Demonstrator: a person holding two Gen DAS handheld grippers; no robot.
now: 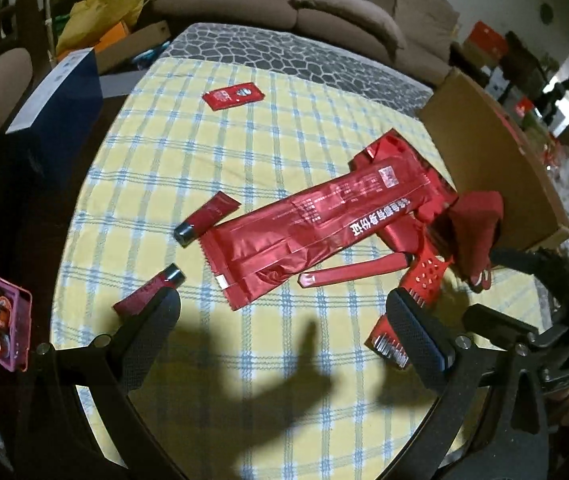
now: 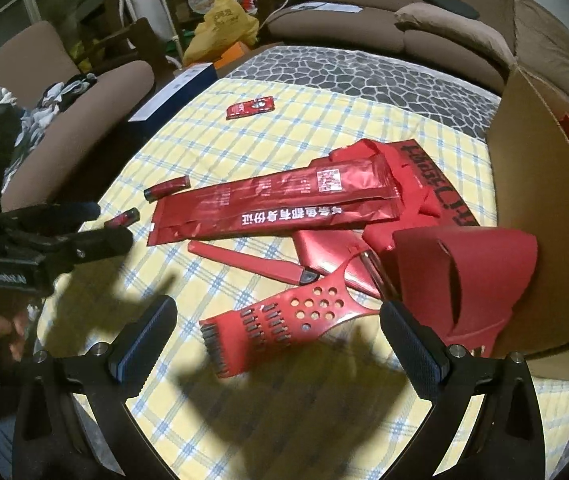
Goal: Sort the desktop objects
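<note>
The right gripper (image 2: 278, 338) hovers low over the near edge of the worktop (image 2: 324, 420) with its jaws spread wide and nothing between them, the red perforated grater (image 2: 284, 316) lying directly ahead in the gap; the left gripper (image 1: 284, 328) is likewise wide apart and empty, with 1 dark red tube (image 1: 148, 290) just beside its left finger. Judging by this, the step in hand is a first pick, and the grater looks the likely target for the right side. To do it well, the person should come down square over the grater's flat body, close across its narrower width clear of the toothed end, and lift straight so the long red foil pouch (image 2: 272, 204) and the red-handled tool (image 2: 252, 262) beside it are not dragged. The red cup-shaped piece (image 2: 464, 280) touches the cardboard box (image 2: 532, 152), so a sideways sweep could knock it. Counted across both views: 2 small tubes, the second (image 1: 204, 216) near the pouch's end, 1 pouch, 1 grater, 1 handled tool, 1 cup-shaped piece, and 1 small red sachet (image 1: 233, 95) well apart at the far side.
</note>
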